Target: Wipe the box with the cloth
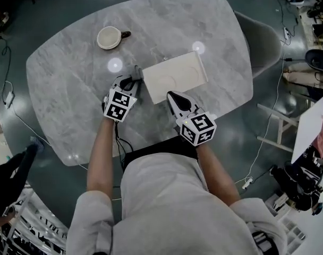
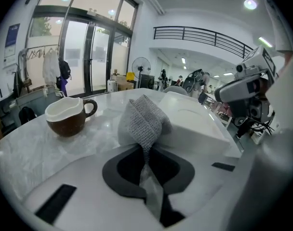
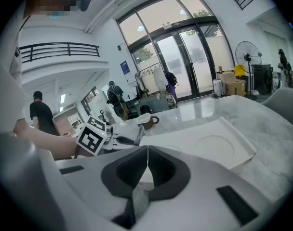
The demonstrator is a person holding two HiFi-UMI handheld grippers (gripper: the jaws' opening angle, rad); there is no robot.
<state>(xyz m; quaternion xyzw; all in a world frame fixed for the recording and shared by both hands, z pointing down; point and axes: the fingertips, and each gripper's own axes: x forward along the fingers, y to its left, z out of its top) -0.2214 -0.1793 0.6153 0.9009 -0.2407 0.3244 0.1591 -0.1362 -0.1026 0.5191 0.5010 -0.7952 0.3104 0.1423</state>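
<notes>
A flat white box (image 1: 177,73) lies on the marble table (image 1: 71,100) in front of me. My left gripper (image 1: 134,78) sits at the box's left end, shut on a grey knitted cloth (image 1: 136,72). In the left gripper view the cloth (image 2: 144,117) bunches up out of the closed jaws, just beside the box (image 2: 194,119). My right gripper (image 1: 171,95) points at the box's near edge. In the right gripper view its jaws meet in a thin line, shut with nothing seen between them, and the box (image 3: 209,143) lies just beyond.
A brown cup with a white inside (image 1: 109,37) stands at the back left of the table, also in the left gripper view as the cup (image 2: 67,117). A grey chair (image 1: 262,36) stands at the table's right. Cables run over the floor.
</notes>
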